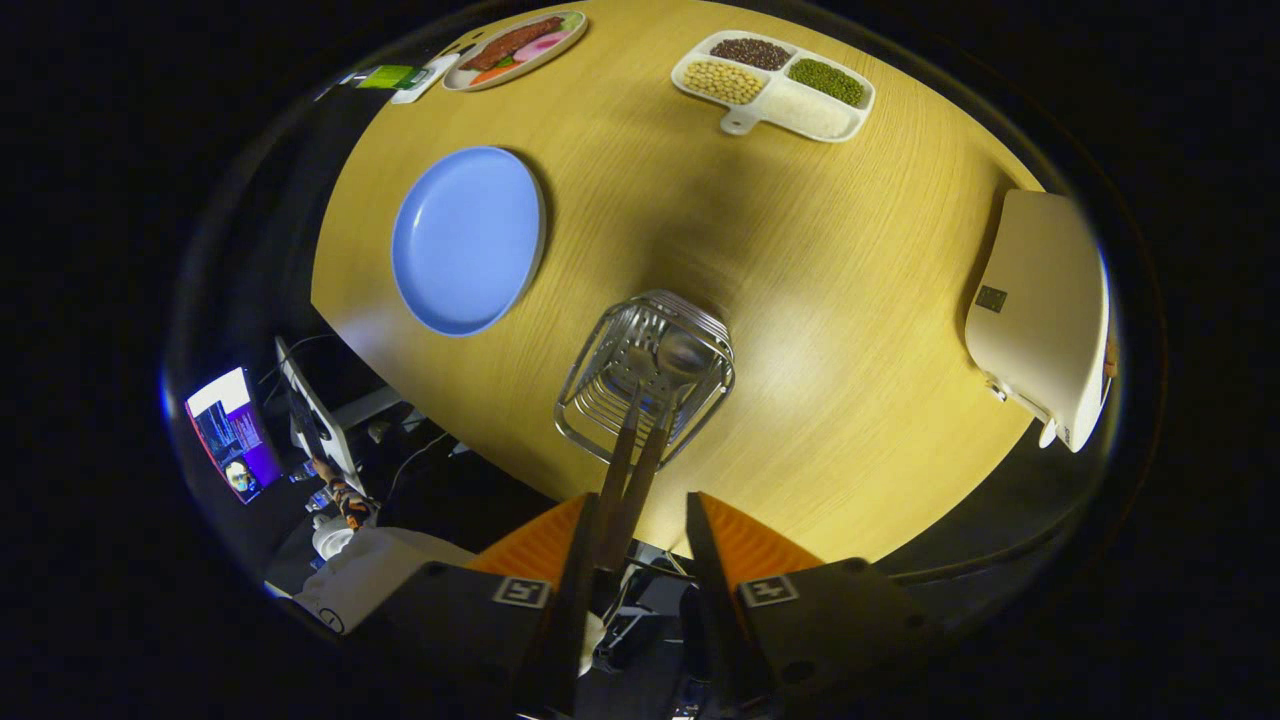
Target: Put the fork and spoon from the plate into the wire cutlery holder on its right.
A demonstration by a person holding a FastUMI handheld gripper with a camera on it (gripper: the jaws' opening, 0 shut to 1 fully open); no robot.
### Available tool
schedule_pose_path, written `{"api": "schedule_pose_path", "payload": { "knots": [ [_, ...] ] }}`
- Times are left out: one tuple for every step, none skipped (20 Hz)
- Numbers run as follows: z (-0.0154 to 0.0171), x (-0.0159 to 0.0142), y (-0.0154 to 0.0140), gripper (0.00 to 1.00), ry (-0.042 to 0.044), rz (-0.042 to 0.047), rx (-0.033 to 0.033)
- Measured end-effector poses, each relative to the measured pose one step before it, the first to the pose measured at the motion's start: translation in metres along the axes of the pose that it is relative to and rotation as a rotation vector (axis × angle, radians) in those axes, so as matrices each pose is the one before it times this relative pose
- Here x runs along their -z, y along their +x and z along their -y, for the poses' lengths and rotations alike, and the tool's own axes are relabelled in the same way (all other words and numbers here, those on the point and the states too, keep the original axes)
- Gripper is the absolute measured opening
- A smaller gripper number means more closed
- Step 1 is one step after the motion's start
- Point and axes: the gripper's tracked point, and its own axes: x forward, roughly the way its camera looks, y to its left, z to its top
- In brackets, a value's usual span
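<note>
A round wooden table (800, 300) filled the scene, seen from above by the camera on the gripper. At the table's right edge sat a large cream-coloured appliance (1040, 310). Left of centre lay a blue plate (468, 238), bare on top. At the far side stood a white divided tray (773, 85) holding dark beans, green beans, pale beans and white grains in separate sections. Beyond the plate, an oval dish (515, 47) carried food in red, pink and green.

Just ahead of the fingers stood the wire cutlery holder (645, 375), to the right of the blue plate and apart from it. The fork (625, 440) and the spoon (665, 420) stood inside it, heads down in the basket, their handles leaning back toward the gripper. The handle ends lay beside the left finger's inner face; contact could not be made out.

The gripper (640, 525) hovered above the table's near edge with its jaws parted to a middling gap. The right finger stood clear of both handles, so nothing was clamped.
</note>
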Motion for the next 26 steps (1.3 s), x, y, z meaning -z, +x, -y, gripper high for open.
{"api": "schedule_pose_path", "payload": {
  "knots": [
    [-0.00429, -0.00318, -0.00568, 0.78, 0.00828, 0.04227, -0.01772],
    [-0.00644, -0.00458, -0.00498, 0.88, 0.00996, 0.04505, -0.0207],
    [-0.00319, -0.00349, -0.00711, 1.0, 0.00628, 0.05229, -0.00815],
    [-0.00474, -0.00433, -0.00759, 0.98, 0.00534, 0.05526, -0.00941],
    [-0.004, -0.00482, -0.00659, 1.0, 0.00337, 0.06286, 0.00177],
    [-0.0067, -0.00539, -0.00692, 0.99, 0.00108, 0.06881, -0.01222],
    [-0.00888, -0.0062, -0.00811, 0.99, -0.00324, 0.08214, -0.00766],
    [-0.009, -0.00611, -0.00782, 0.99, -0.01081, 0.08083, -0.01159],
    [-0.01002, -0.00449, -0.00636, 0.99, -0.00297, 0.07669, -0.00957],
    [-0.00992, -0.00773, -0.00629, 0.99, 0.00018, 0.09593, -0.00038],
    [-0.00733, -0.0066, -0.00602, 0.99, -0.00779, 0.08962, 0.00773],
    [-0.00464, -0.00821, -0.0081, 0.99, -0.00397, 0.0941, 0.02631],
    [0.00013, -0.00597, -0.00658, 0.99, 0.00989, 0.08669, 0.0316],
    [0.00013, -0.00544, -0.00538, 0.99, 0.01752, 0.07041, 0.0334],
    [0.00146, -0.00694, -0.00564, 0.99, 0.02357, 0.07227, 0.04398],
    [0.00046, -0.009, -0.00955, 1.0, 0.01621, 0.07257, 0.03469],
    [-0.00036, -0.00774, -0.01137, 0.99, 0.0172, 0.06707, 0.02711],
    [-0.00138, -0.00912, -0.01023, 0.99, 0.01126, 0.06516, 0.01961],
    [-0.0004, -0.00966, -0.00773, 0.99, 0.00647, 0.06238, 0.01751],
    [0.00097, -0.01198, -0.00965, 0.99, 0.00563, 0.06034, 0.02121],
    [-0.00124, -0.01354, -0.00856, 0.99, -0.00001, 0.05817, 0.01424],
    [0.00077, -0.01538, -0.00811, 0.99, -0.00485, 0.06261, 0.01273],
    [0.00119, -0.01748, -0.00614, 0.99, -0.01165, 0.06424, 0.00017],
    [0.00239, -0.00914, -0.00152, 0.99, -0.01617, 0.03917, -0.00145],
    [0.00518, -0.00518, -0.00217, 0.99, -0.01129, 0.03101, 0.0029],
    [0.00428, -0.00378, 0.00059, 0.99, -0.0074, 0.01412, -0.00547]
  ]
}}
